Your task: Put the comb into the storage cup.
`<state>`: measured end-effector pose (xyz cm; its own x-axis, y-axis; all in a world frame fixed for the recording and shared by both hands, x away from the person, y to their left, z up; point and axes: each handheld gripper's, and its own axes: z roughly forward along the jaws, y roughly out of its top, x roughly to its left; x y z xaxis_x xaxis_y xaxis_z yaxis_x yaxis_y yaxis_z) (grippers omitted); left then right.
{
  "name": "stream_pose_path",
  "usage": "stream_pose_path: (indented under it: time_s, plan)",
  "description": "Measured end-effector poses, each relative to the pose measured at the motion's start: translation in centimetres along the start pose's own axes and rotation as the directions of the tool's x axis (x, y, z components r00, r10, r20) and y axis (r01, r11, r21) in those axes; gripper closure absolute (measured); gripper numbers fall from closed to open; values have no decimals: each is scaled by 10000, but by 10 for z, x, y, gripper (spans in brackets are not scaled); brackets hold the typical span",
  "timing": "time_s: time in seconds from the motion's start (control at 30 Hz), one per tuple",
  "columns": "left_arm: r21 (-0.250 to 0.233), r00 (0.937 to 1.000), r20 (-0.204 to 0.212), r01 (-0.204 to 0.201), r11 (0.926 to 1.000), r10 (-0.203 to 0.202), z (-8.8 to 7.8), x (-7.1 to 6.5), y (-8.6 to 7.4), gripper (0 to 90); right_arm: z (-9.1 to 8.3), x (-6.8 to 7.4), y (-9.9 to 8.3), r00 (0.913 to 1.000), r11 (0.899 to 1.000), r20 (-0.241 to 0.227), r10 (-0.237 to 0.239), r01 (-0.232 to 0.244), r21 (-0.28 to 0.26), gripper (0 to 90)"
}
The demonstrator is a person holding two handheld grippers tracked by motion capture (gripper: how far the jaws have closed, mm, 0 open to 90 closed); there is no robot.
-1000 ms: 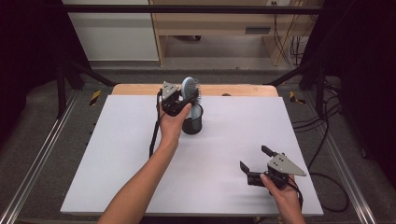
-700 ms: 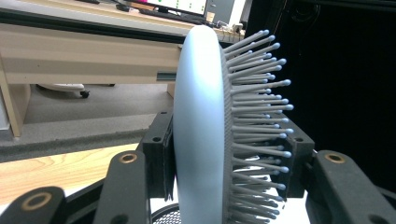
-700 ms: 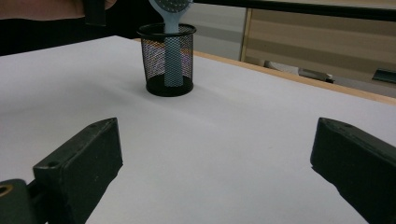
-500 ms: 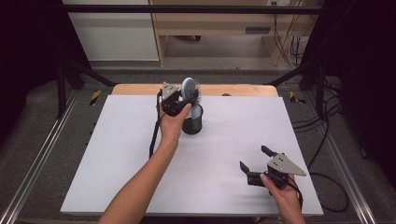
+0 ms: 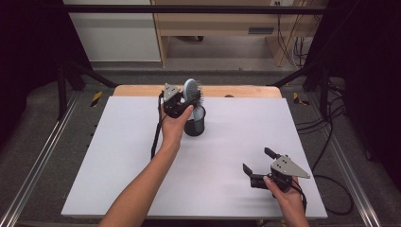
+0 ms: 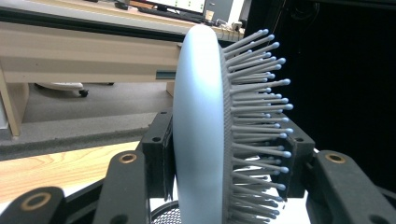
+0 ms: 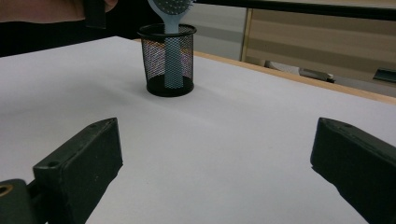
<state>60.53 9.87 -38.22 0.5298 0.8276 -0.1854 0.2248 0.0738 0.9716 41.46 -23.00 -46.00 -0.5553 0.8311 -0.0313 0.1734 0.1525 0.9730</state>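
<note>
A pale blue hairbrush (image 5: 191, 90) with grey bristles stands handle-down in a black mesh cup (image 5: 195, 123) at the back middle of the white table. My left gripper (image 5: 185, 100) is shut on the brush head; its two jaws press the smooth back and the bristle side of the hairbrush (image 6: 205, 130). The cup rim (image 6: 163, 215) lies just below. My right gripper (image 5: 257, 163) rests low at the front right with its jaws wide apart and nothing between them. In the right gripper view, the mesh cup (image 7: 167, 59) holds the brush handle (image 7: 172, 60).
The white sheet (image 5: 118, 156) covers most of the table, with a wooden strip (image 5: 246, 91) along the far edge. Metal rails run along both sides. A black cable (image 5: 155, 137) trails from the left gripper.
</note>
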Motion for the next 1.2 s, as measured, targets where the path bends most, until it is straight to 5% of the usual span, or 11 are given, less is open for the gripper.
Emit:
stream_pose_path:
  time_s: [1.2]
  plan:
    - [141,9958,225,888,9959,-891,-10,30,-1,463,1,0,-1,9999,9999,-61,-103,103,108,23]
